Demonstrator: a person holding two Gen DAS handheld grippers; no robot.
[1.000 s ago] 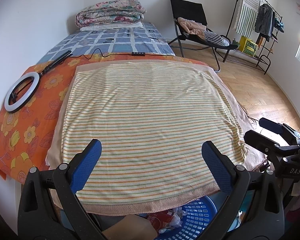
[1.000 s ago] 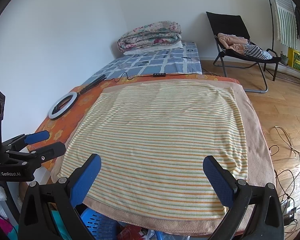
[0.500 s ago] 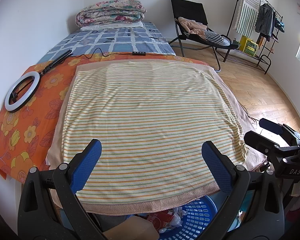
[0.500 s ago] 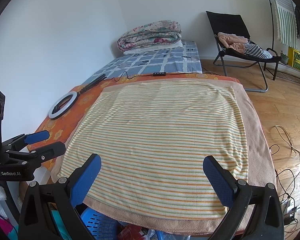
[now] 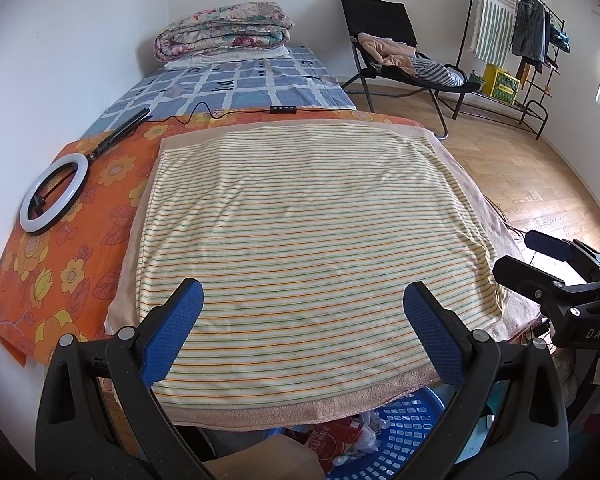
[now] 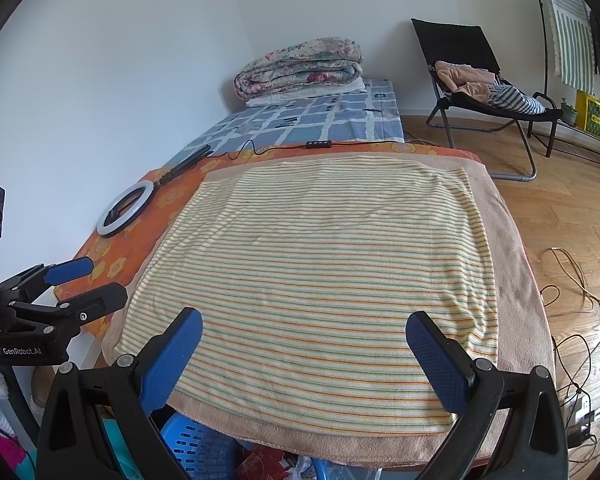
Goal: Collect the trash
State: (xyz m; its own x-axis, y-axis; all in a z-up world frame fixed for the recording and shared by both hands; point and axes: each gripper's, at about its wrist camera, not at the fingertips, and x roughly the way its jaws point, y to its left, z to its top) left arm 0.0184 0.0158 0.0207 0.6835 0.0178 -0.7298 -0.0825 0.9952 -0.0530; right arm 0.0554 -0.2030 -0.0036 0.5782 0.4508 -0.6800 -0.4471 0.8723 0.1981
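Both grippers, left [image 5: 302,312] and right [image 6: 304,340], gape wide and empty above striped towel [image 5: 300,240]; trash [image 5: 340,438] sits in blue basket [image 5: 404,436] below towel's near edge, so nothing left to reach for.

Both my grippers are chunky black plastic with silver screw heads and textured blue pads. Left gripper [image 5: 303,304] has "GenRobot.AI" printed on its side, right gripper [image 6: 304,334] says "DAS" in white.
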